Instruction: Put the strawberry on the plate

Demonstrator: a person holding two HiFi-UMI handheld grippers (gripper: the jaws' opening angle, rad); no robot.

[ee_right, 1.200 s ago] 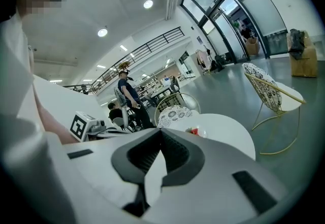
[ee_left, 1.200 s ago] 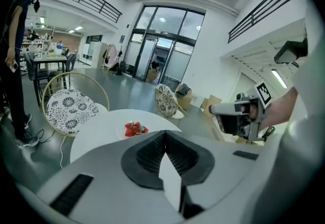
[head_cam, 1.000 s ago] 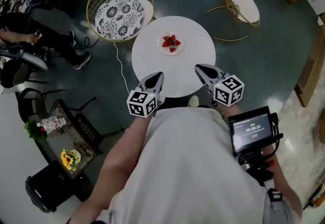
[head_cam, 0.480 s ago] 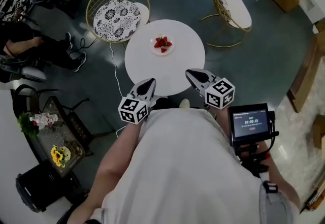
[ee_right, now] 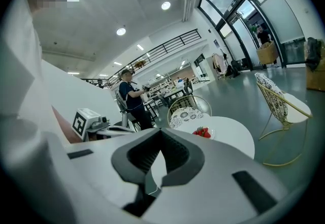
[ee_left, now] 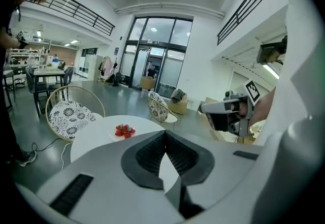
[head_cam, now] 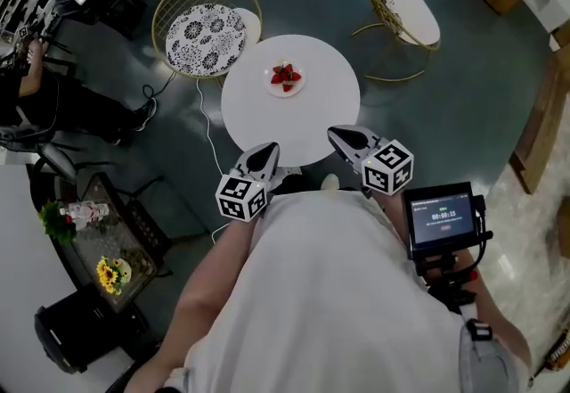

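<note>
- Left tool (head_cam: 269, 151), right tool (head_cam: 338, 134): we are holding both pinched together and empty, at the near edge of the surface (head_cam: 312, 119)
- Strawberries (head_cam: 284, 75): lying heaped on the plate (head_cam: 299, 82), well apart from both tools
- Step: we are judging the placing done, with nothing calling for a grasp next
</note>
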